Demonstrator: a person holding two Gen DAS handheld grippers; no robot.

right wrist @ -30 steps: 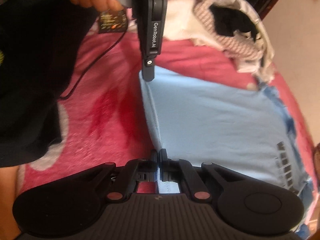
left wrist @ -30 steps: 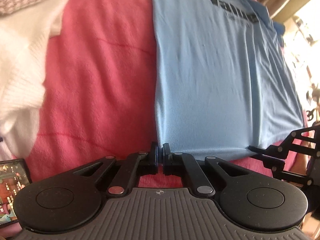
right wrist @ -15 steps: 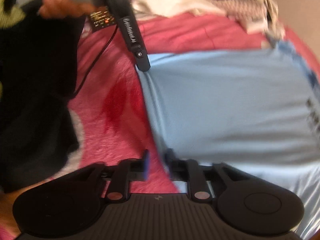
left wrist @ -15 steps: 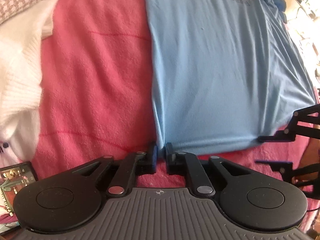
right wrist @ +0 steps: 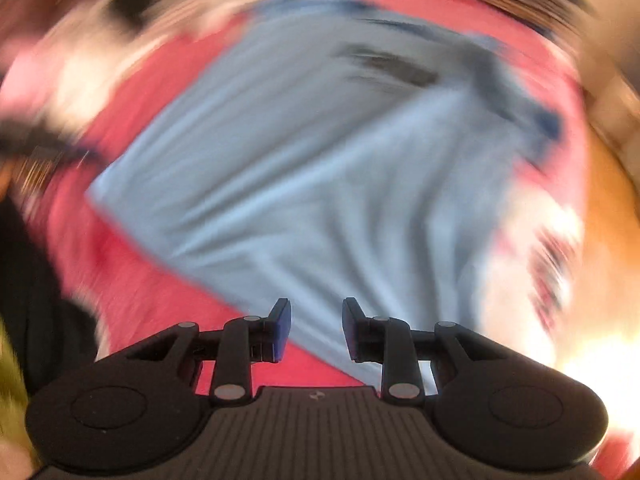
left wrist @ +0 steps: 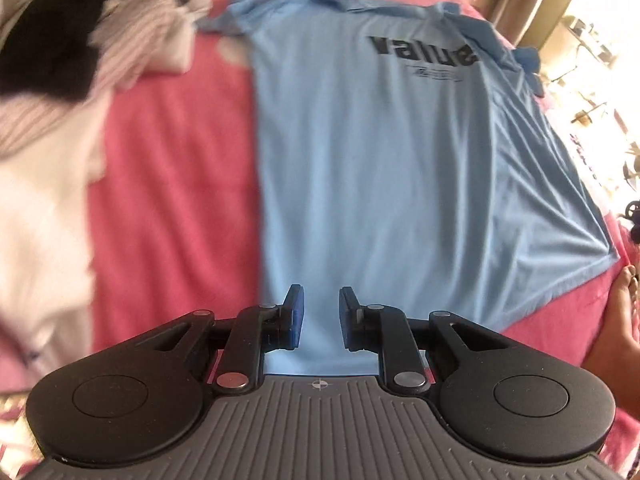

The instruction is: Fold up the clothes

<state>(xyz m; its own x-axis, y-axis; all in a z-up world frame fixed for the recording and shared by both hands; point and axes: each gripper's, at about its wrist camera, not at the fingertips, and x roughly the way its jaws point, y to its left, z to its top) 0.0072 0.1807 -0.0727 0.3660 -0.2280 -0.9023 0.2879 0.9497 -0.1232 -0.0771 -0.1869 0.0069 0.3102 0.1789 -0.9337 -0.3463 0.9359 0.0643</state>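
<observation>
On the bed, a pink blanket (left wrist: 168,184) covers everything, and the light blue T-shirt (left wrist: 380,168) lies spread flat across it, print side up with dark lettering near the far end. Its near hem runs just under the left hand-held gripper (left wrist: 319,318), and a sleeve pokes out at the far left corner. To the left of the shirt sits a heap of other clothes (left wrist: 60,92) (white, striped and black pieces, too blurred to sort apart). A person's bare skin shows at the right edge (left wrist: 620,320).

The left hand-held gripper hangs over the hem with its 2 fingers apart; they have just been opening, and no cloth is pinched between them. The right hand-held gripper (right wrist: 316,328) has also just opened, its fingers apart above the shirt's edge (right wrist: 320,184) with nothing clamped. The right wrist view is heavily smeared.
</observation>
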